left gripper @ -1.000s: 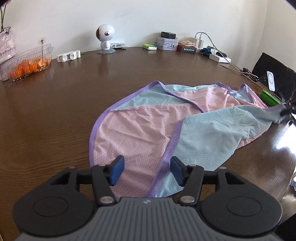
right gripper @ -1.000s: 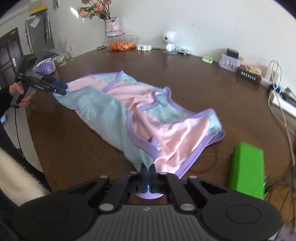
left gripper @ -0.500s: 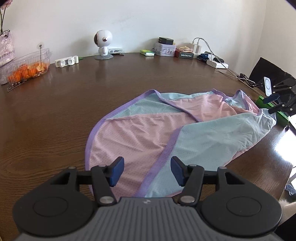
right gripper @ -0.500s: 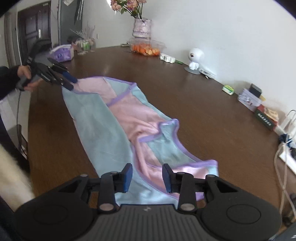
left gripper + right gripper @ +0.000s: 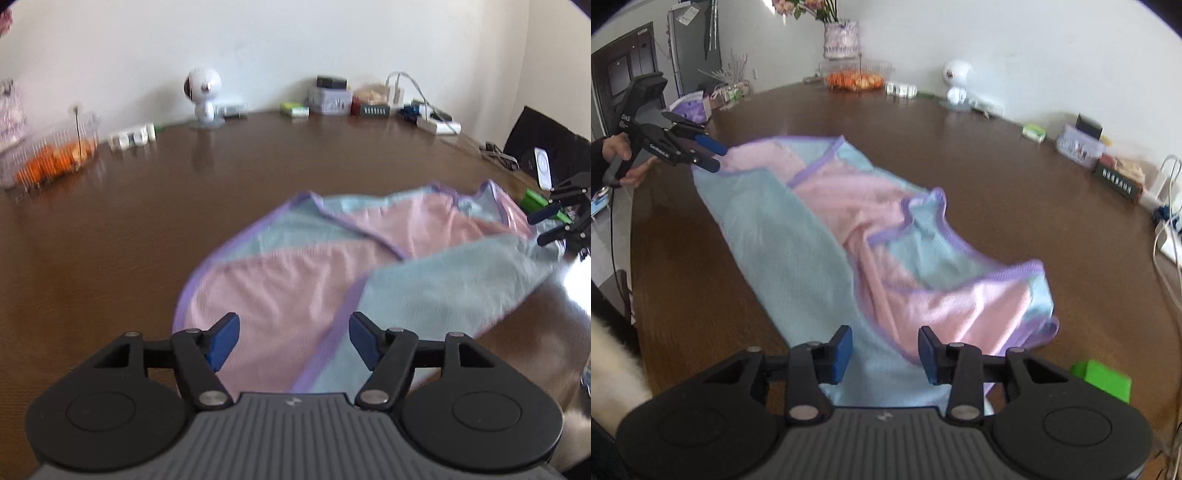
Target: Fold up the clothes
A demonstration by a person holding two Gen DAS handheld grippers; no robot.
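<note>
Lying spread across the brown wooden table (image 5: pixel 155 221) is the garment (image 5: pixel 362 273), a pink and light-blue mesh piece edged in purple, partly folded over itself. The left gripper (image 5: pixel 293 339) is held over one end of it, fingers parted wide, nothing grasped. The right gripper (image 5: pixel 884 350) is held over the opposite end, fingers likewise parted and empty. A green block (image 5: pixel 1102 378) is noted just beside that end. A clear container of oranges (image 5: pixel 48 162) and a small white camera (image 5: pixel 201 94) are recorded near the far wall.
</note>
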